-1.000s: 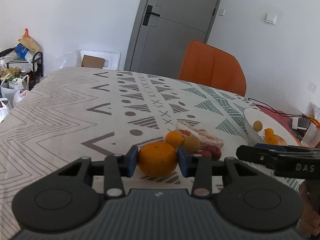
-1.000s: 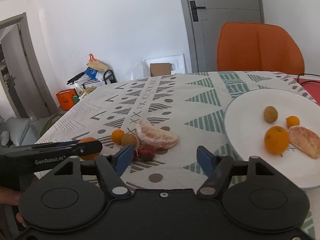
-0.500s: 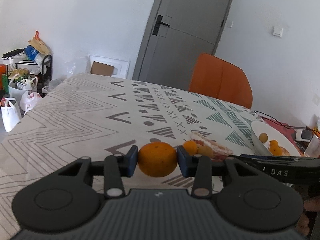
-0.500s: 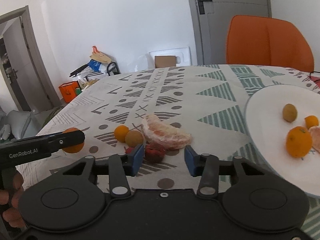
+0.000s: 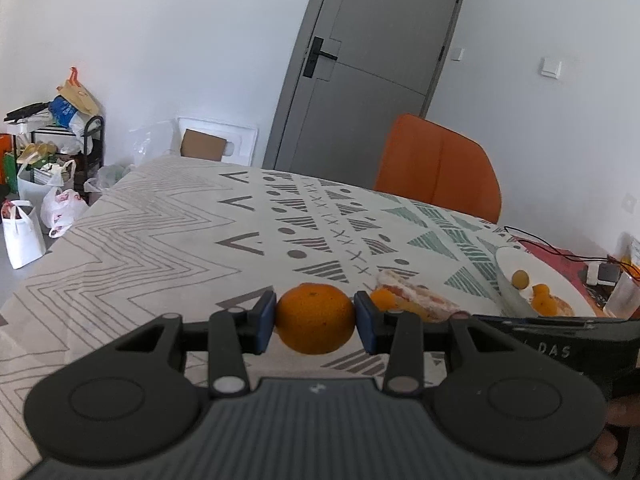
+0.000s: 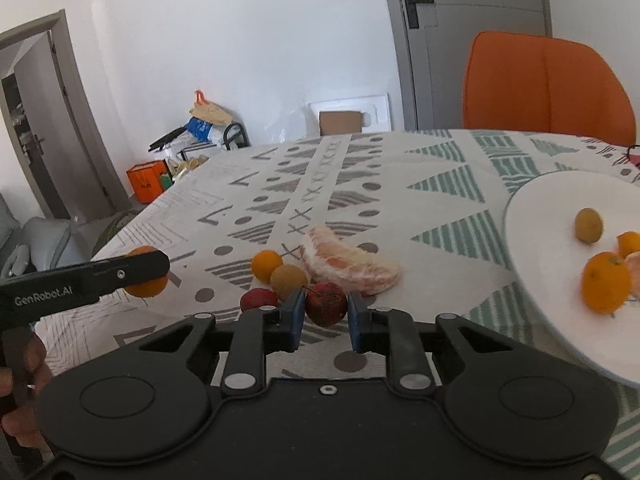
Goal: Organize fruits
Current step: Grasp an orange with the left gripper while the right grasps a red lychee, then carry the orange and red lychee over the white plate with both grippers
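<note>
Right claw (image 6: 323,316) is clamped on a small red fruit (image 6: 326,303) low over the table (image 6: 400,184); left claw (image 5: 315,320) grips an orange (image 5: 315,318). Round fruit may slip while travelling to the white plate (image 6: 532,208).

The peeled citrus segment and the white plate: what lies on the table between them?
Nothing: right wrist view shows only bare patterned tablecloth between segment and plate.

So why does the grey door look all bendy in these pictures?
Fisheye lenses curve straight lines: in the left wrist view the door leans and bows; in the right wrist view its frame tilts too. Middle things, like the orange, stay sharp and undistorted.
</note>
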The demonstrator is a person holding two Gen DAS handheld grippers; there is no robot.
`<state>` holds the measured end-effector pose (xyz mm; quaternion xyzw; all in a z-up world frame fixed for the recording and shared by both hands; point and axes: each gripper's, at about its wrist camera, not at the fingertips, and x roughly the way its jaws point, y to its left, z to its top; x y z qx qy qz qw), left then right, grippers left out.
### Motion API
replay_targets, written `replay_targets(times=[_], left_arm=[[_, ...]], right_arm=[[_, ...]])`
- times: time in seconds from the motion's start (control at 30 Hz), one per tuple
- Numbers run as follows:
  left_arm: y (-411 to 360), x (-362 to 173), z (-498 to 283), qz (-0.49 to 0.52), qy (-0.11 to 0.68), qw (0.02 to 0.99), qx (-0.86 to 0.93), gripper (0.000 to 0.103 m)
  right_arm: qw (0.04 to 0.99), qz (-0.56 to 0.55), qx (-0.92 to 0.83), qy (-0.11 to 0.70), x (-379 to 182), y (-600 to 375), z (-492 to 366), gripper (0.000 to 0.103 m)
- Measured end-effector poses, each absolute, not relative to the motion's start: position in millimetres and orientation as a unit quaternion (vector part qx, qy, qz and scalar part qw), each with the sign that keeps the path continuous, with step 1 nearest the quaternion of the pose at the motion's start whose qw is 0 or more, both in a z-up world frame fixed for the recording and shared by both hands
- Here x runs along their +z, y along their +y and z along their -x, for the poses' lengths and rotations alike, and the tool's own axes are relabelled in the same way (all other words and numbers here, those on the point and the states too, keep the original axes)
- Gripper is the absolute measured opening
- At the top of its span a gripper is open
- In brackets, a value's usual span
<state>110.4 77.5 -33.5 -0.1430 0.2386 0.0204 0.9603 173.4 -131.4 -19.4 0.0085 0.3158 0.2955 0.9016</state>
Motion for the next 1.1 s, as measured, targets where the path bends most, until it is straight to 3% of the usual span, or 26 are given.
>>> replay_targets(times=[1.1], left_arm=[[-42.8,-9.0,-151.3,0.08,0.226,0.966,-0.102,0.041]], right_arm=[[0.942,-0.081,0.19,0.266,-2.5,-259.6,-154.3,0.021]])
